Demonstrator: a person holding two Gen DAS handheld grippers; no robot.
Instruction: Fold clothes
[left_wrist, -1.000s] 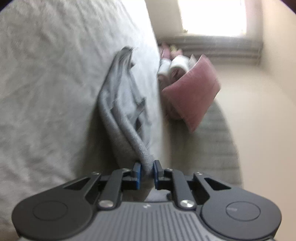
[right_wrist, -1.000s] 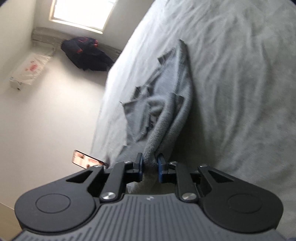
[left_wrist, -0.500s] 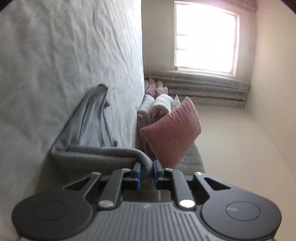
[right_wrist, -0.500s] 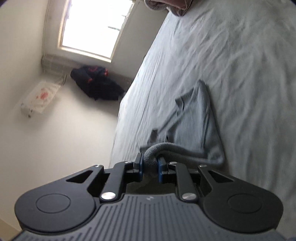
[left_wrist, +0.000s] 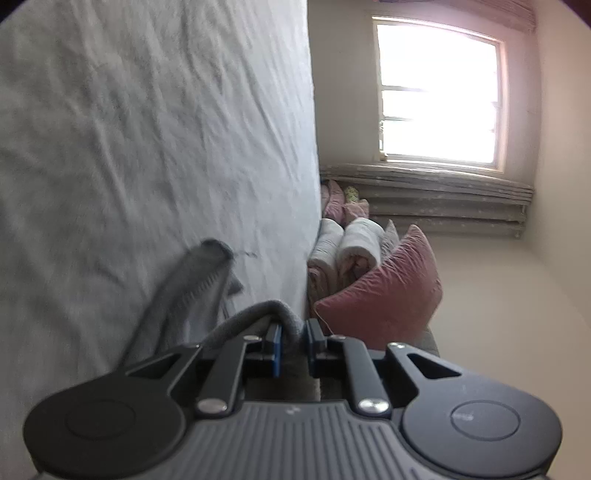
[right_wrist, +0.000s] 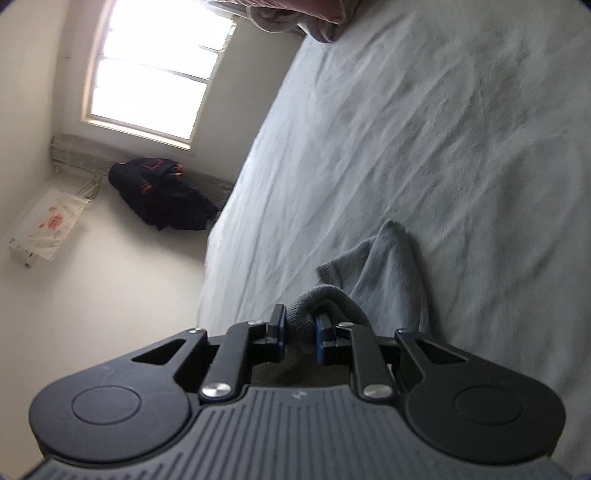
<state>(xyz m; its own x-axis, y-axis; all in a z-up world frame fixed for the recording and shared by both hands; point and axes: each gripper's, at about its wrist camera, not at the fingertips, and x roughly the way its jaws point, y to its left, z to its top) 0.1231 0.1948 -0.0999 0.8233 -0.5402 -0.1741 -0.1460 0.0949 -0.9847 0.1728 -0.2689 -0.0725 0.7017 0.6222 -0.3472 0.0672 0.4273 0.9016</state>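
Grey garment (left_wrist: 192, 291) dragged closer over bed sheet (left_wrist: 147, 147), both jaws clamped.

Both wrist cameras sit rolled sideways, close behind their claws, looking low along the bed (left_wrist: 155, 140) toward the window (right_wrist: 155, 70) at twelve o'clock; both share these.

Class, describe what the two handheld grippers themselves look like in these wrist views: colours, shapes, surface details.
The left gripper and right gripper look alike. Each has a grey ribbed body, flanked by two rounded black housings with a circular disc set into each. Black linkage arms with silver rivets run forward to short black fingers faced with blue pads. No cables, sleeves or hands show.
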